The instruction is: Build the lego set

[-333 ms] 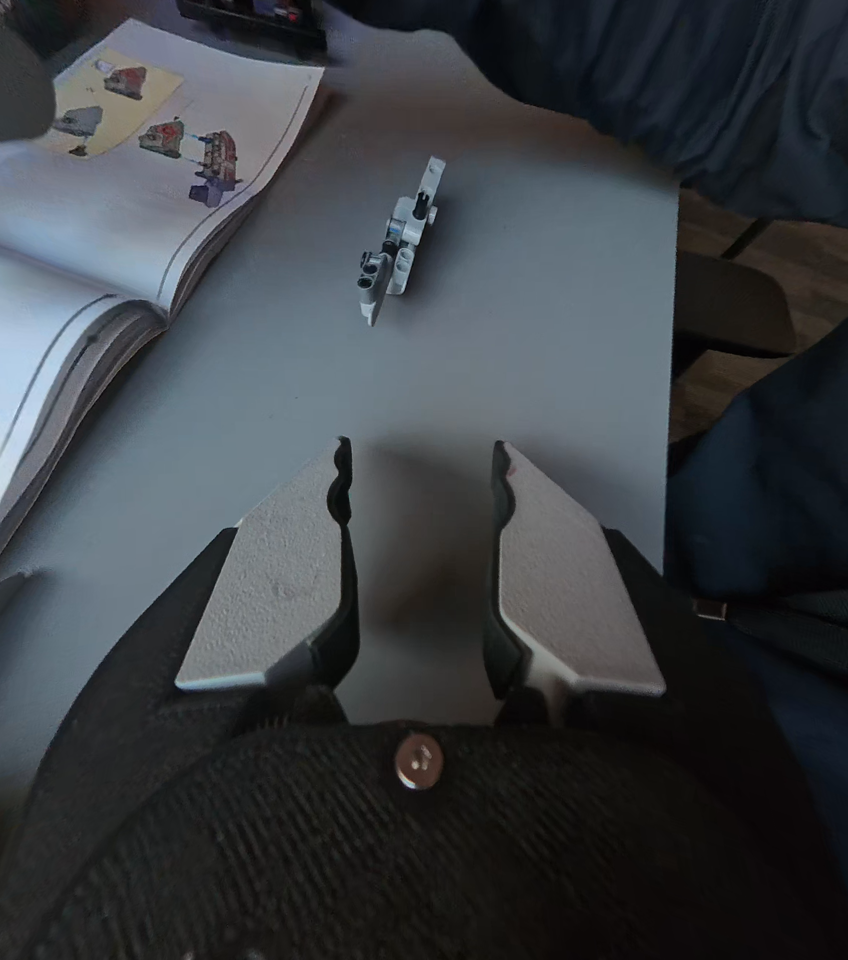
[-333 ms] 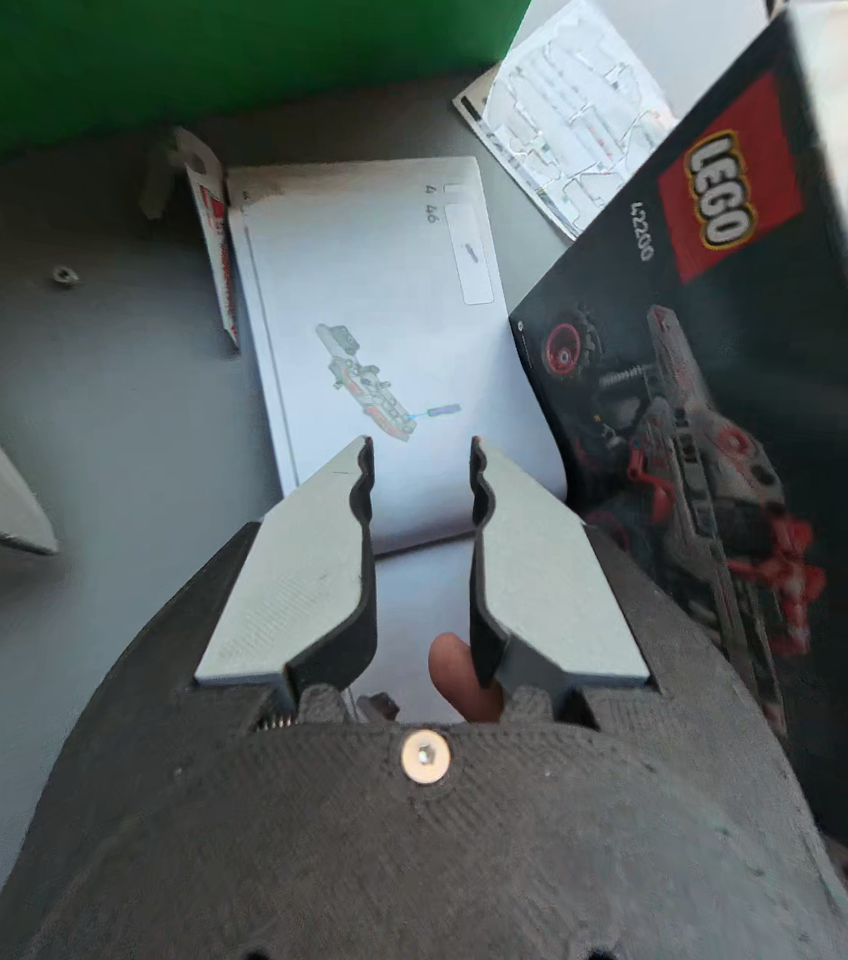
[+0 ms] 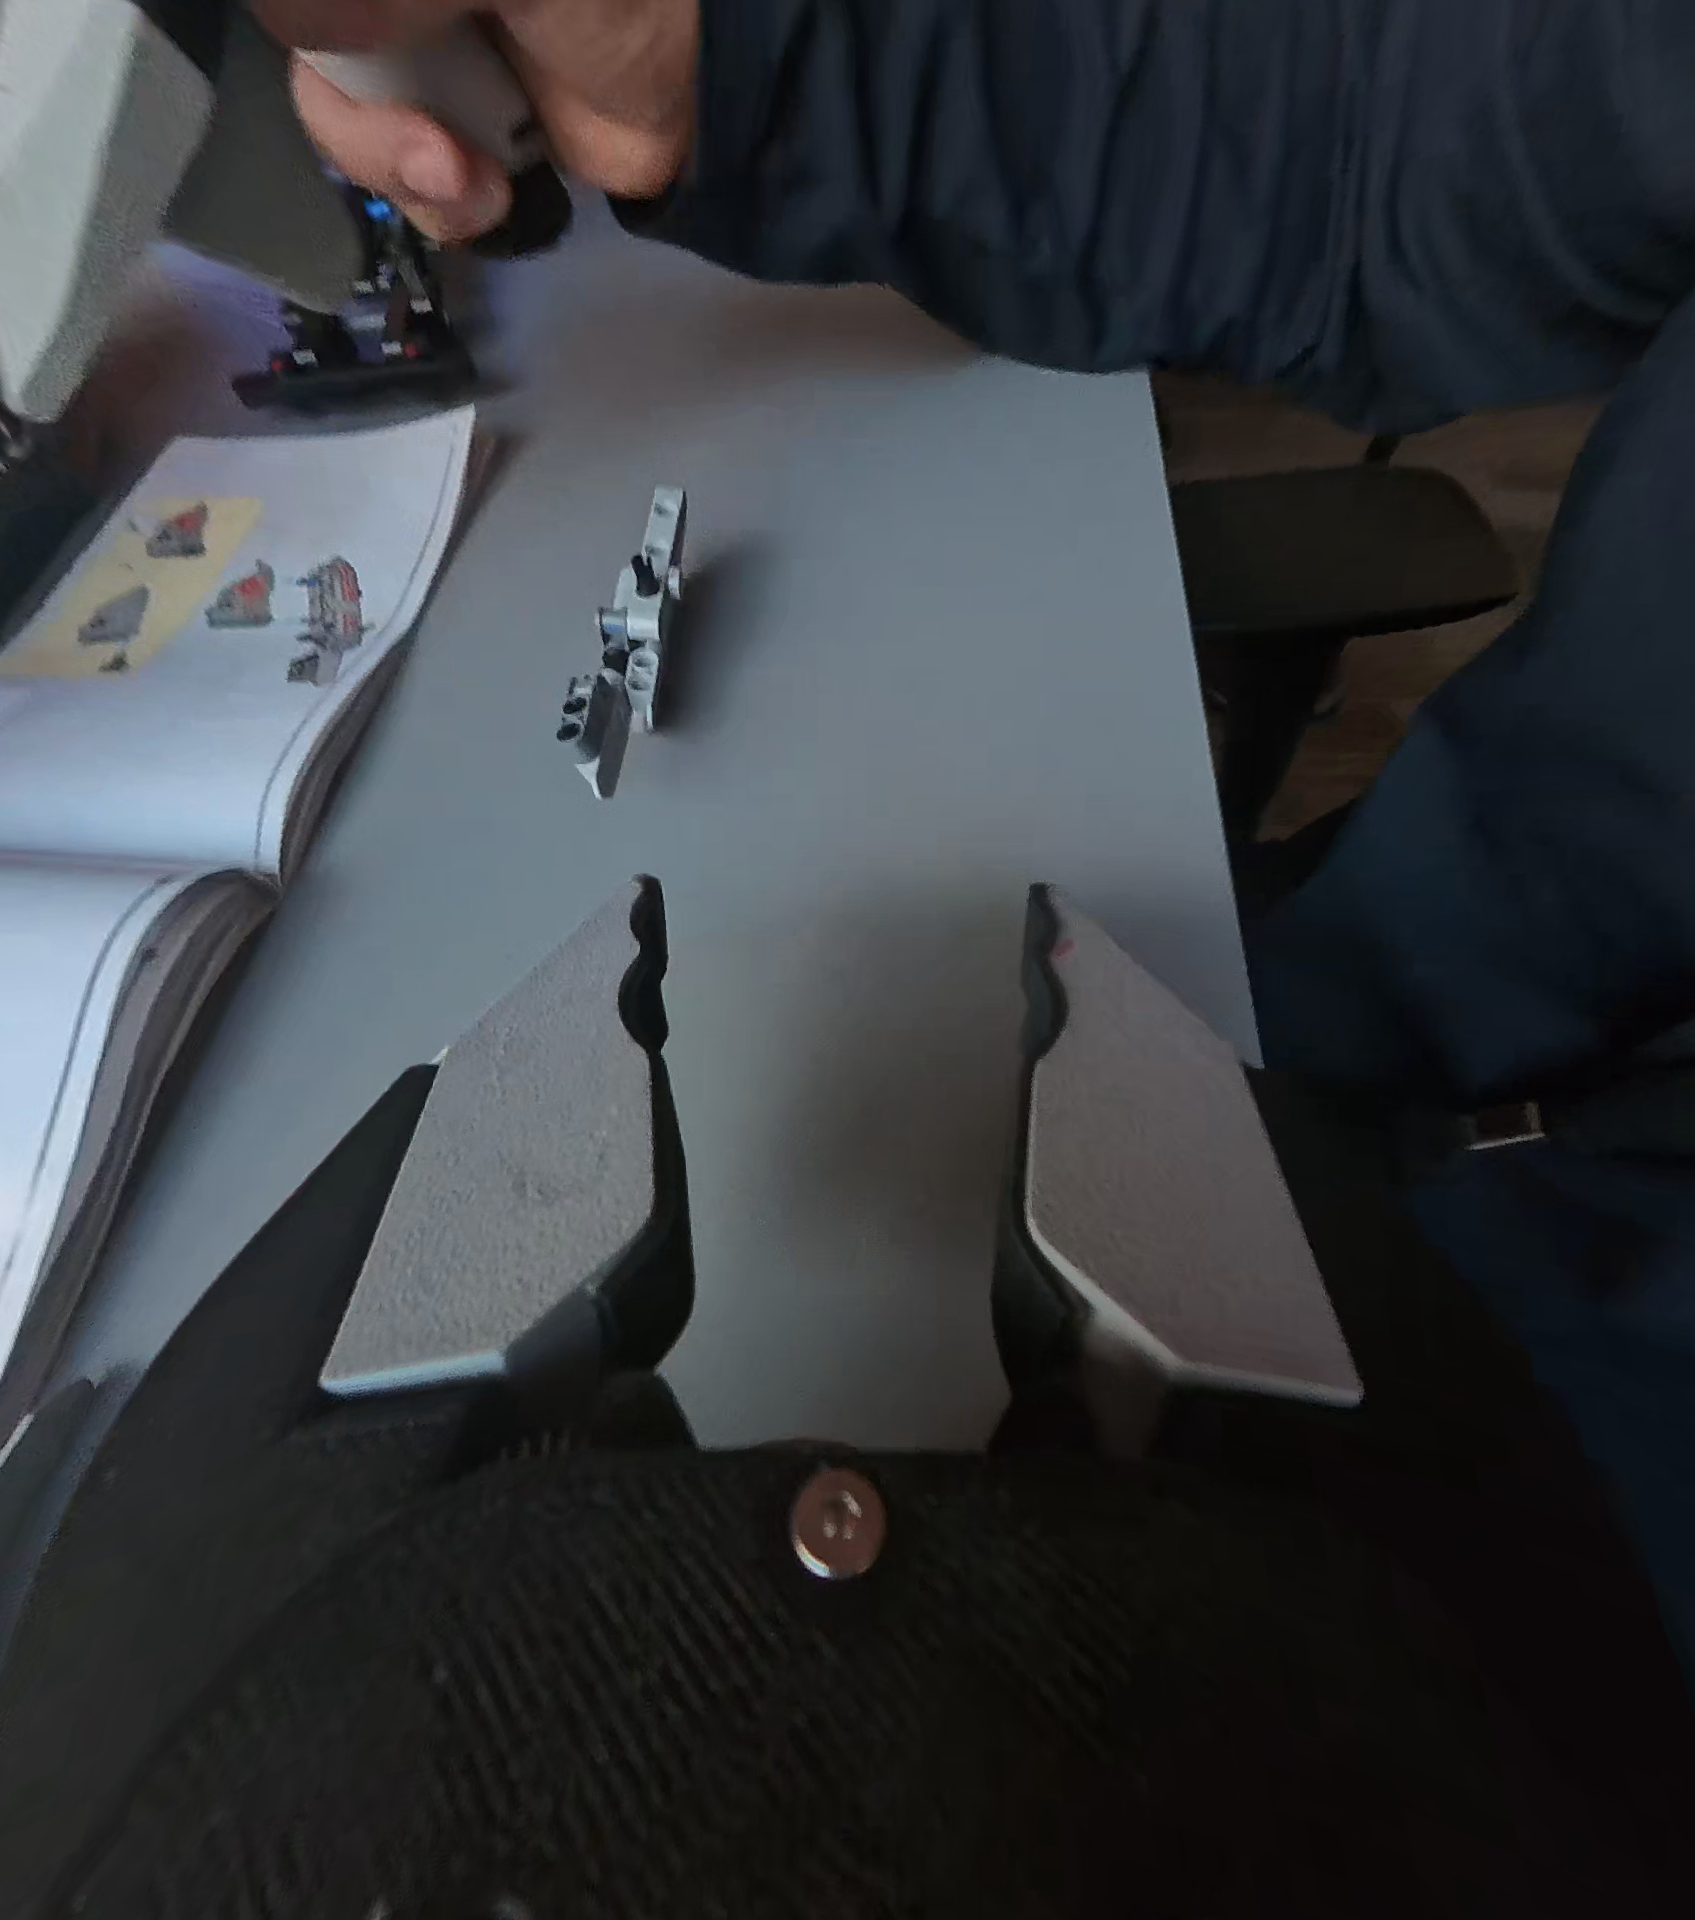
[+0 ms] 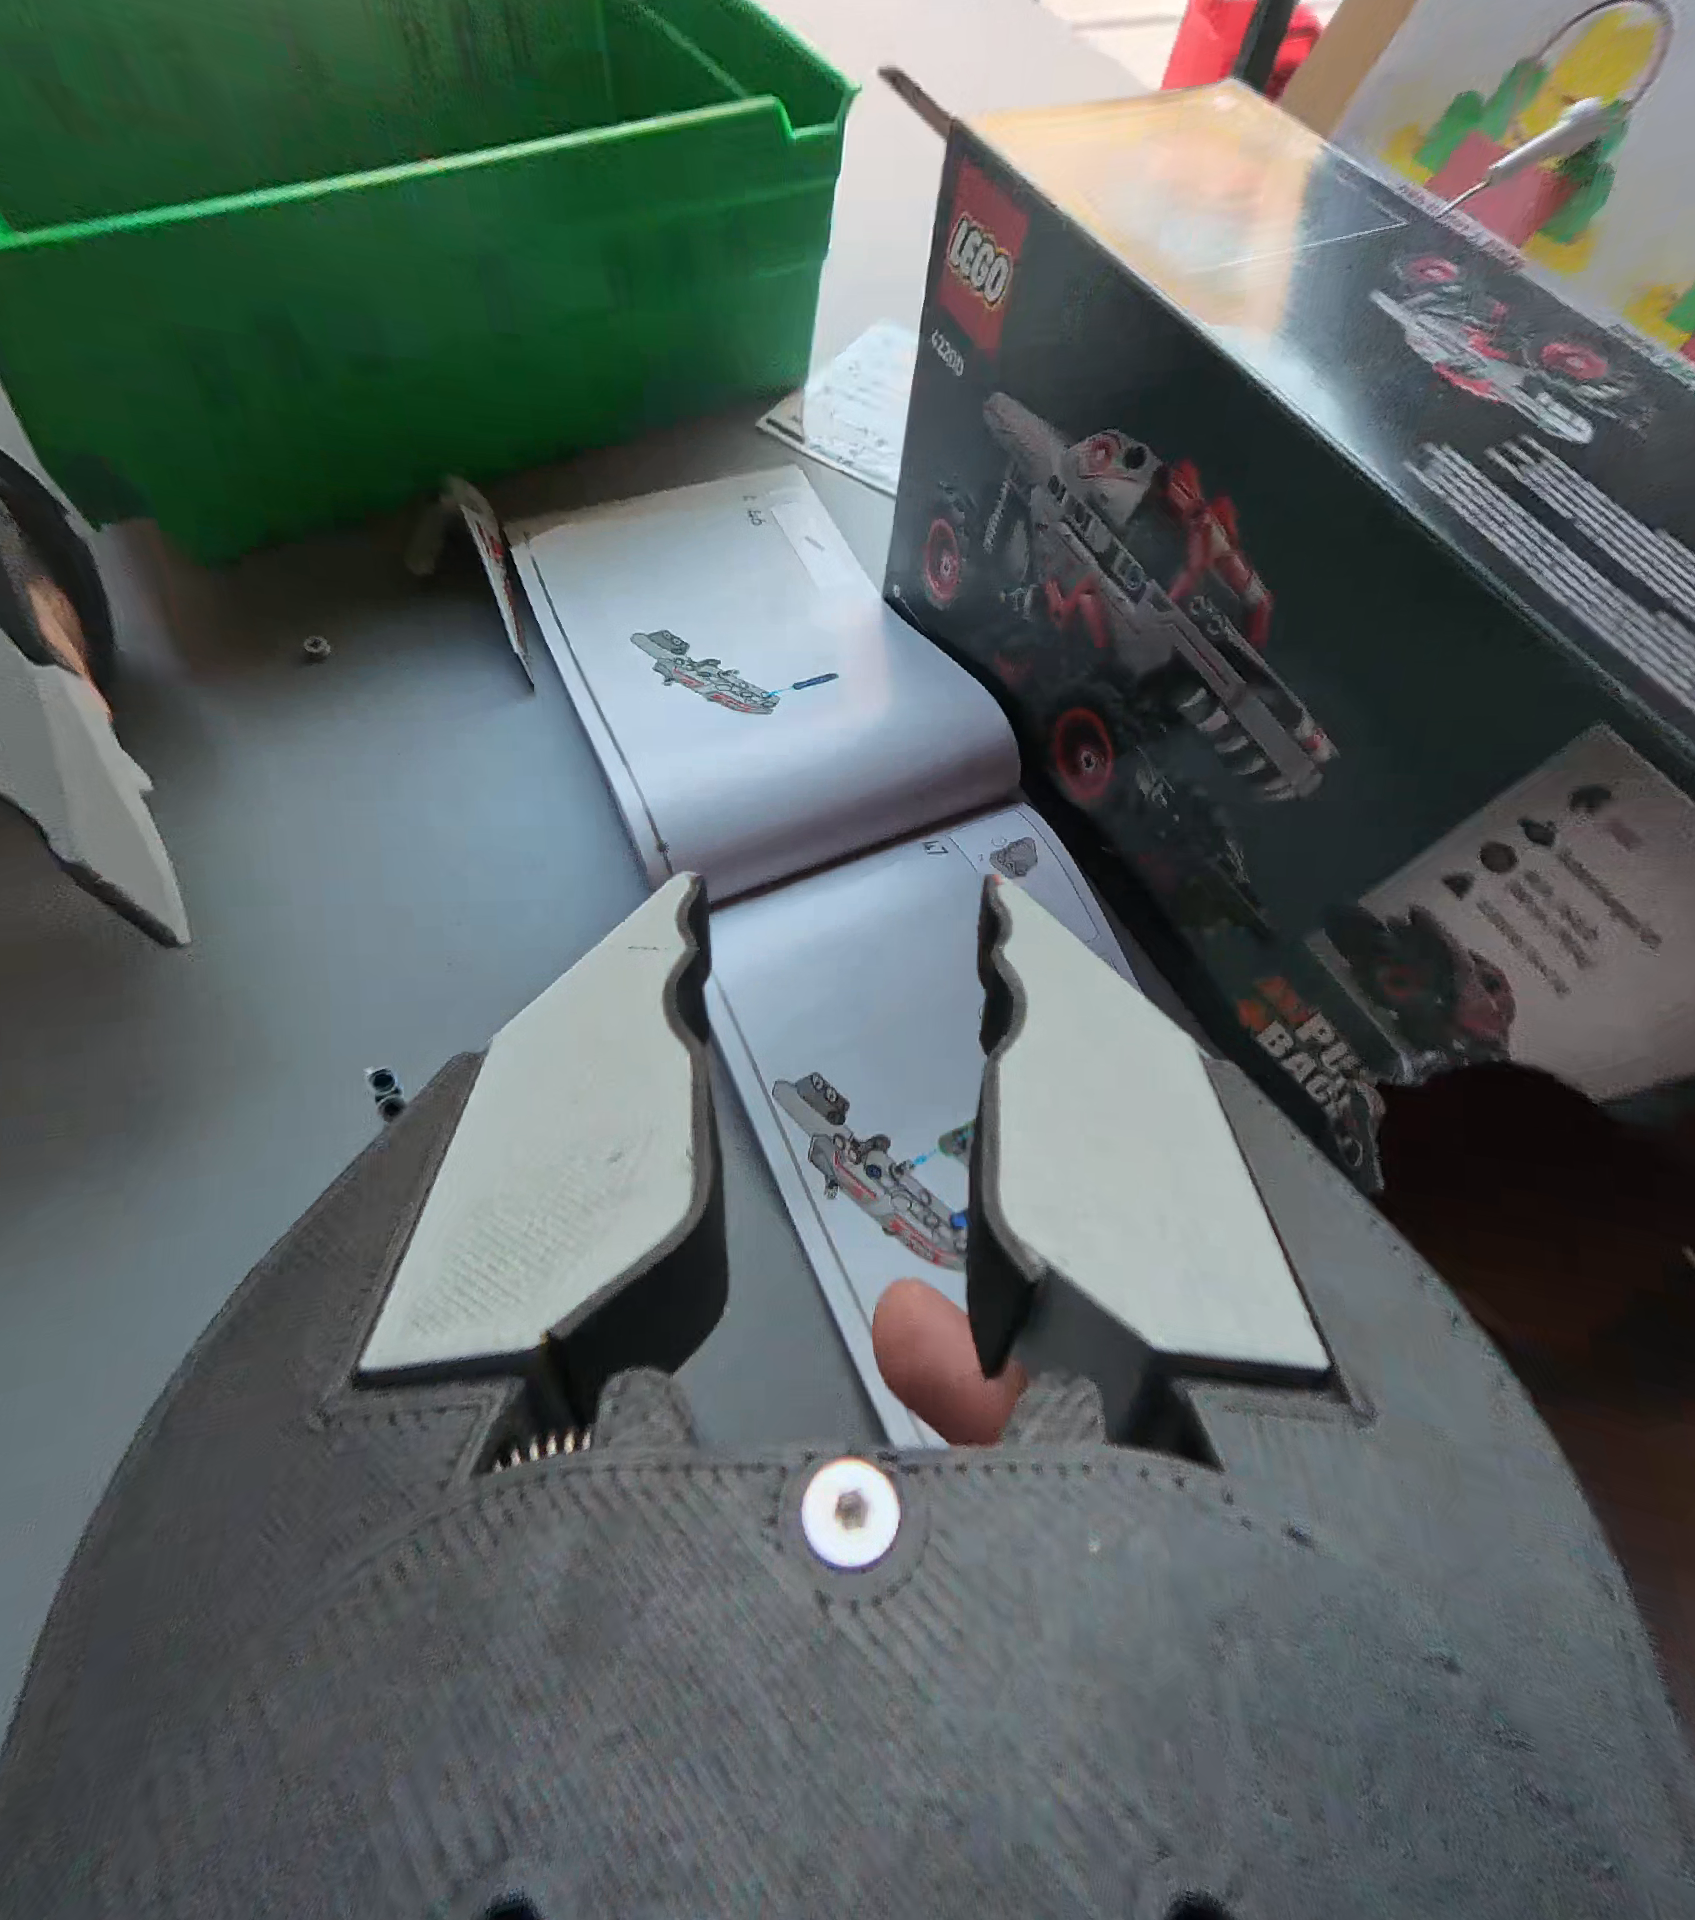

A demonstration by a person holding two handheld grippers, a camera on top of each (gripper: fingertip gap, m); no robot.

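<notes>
Two grainy wedge-shaped claws, left claw (image 3: 838, 904) and right claw (image 4: 843, 899), gape.

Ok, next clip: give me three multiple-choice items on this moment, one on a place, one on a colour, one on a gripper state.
1. Where does the small grey assembly lie?
A. on the bare table, right of the open instruction booklet
B. inside the bin
C. between the left gripper's fingers

2. What colour is the bin behind the booklet?
A. red
B. green
C. blue

3. How is the left gripper?
A. shut on a brick
B. shut on nothing
C. open, holding nothing

Key: 1 A, the left wrist view shows it alone on the tabletop beside the booklet; 2 B, the right wrist view shows green walls; 3 C, bare table shows through the wide gap between its fingers.
</notes>
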